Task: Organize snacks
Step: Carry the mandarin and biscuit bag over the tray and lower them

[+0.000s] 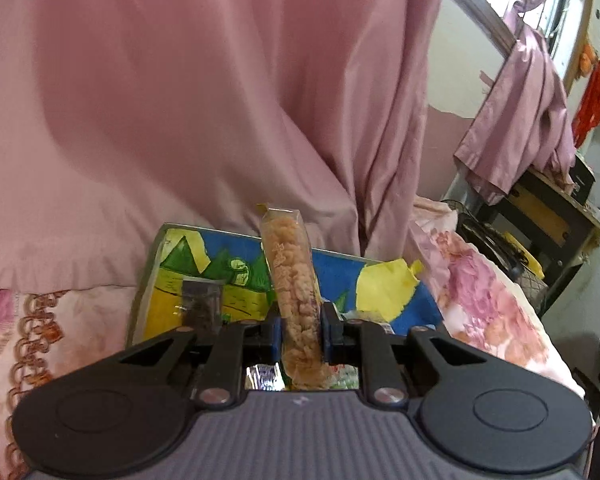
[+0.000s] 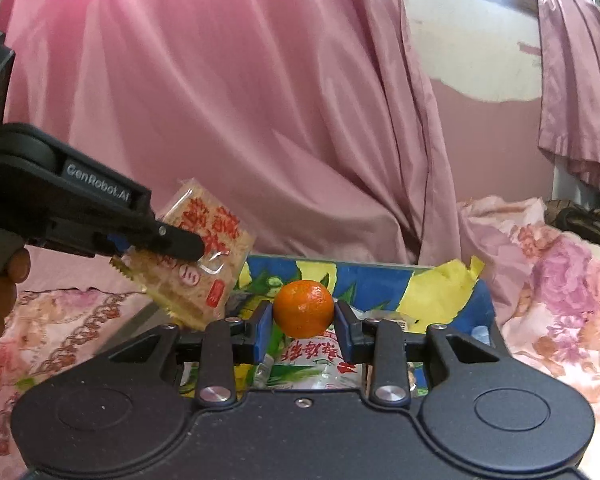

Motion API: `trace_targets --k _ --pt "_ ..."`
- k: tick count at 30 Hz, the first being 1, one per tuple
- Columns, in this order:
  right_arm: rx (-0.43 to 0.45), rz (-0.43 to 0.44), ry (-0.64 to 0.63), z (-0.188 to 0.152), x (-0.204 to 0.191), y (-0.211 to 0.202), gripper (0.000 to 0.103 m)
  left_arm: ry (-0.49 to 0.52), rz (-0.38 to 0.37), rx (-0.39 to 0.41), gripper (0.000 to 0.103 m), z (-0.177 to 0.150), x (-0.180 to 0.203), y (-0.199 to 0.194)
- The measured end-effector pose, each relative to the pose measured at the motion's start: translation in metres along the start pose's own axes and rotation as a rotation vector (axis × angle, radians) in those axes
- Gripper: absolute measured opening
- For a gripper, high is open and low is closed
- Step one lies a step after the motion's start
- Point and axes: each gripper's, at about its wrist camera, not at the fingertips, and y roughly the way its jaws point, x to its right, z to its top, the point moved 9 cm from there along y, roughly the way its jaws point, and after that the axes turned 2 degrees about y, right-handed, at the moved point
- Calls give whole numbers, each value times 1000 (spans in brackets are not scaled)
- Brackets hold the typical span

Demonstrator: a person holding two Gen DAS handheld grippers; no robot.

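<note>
Two grippers lifting snacks above a painted box.
Left wrist view: the left gripper (image 1: pixel 302 334) pinches a rice-cracker packet (image 1: pixel 296 292) upright, with the box (image 1: pixel 204 256) and pink curtain (image 1: pixel 220 100) beyond. Right wrist view: the right gripper (image 2: pixel 303 330) clamps a tangerine (image 2: pixel 303 308); snack bags (image 2: pixel 320 364) lie beneath.

Box (image 2: pixel 440 276): on the bedspread (image 2: pixel 560 300), curtain (image 2: pixel 260 100) behind. Above it, left to right: cracker pack (image 2: pixel 204 256) in left gripper (image 2: pixel 198 246), orange (image 2: pixel 303 309) in right gripper (image 2: pixel 303 334). Wrapped packets (image 2: pixel 312 364), possibly sweets, lie inside.
</note>
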Motion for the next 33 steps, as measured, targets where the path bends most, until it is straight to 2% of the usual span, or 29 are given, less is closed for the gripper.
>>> trace_targets --k 8,23,29,33 --pt "-107 -10 8 -33 2 26 35 -61 0 -69 20 -21 -13 39" --pt "-148 -12 -8 -57 -7 28 36 -164 2 -80 23 -41 -34 40" --pt "-149 -21 -7 -57 -7 29 40 -207 62 -100 34 -48 -46 40" --pt "-148 -17 -4 -56 -7 27 44 -214 102 -115 51 -53 -51 38"
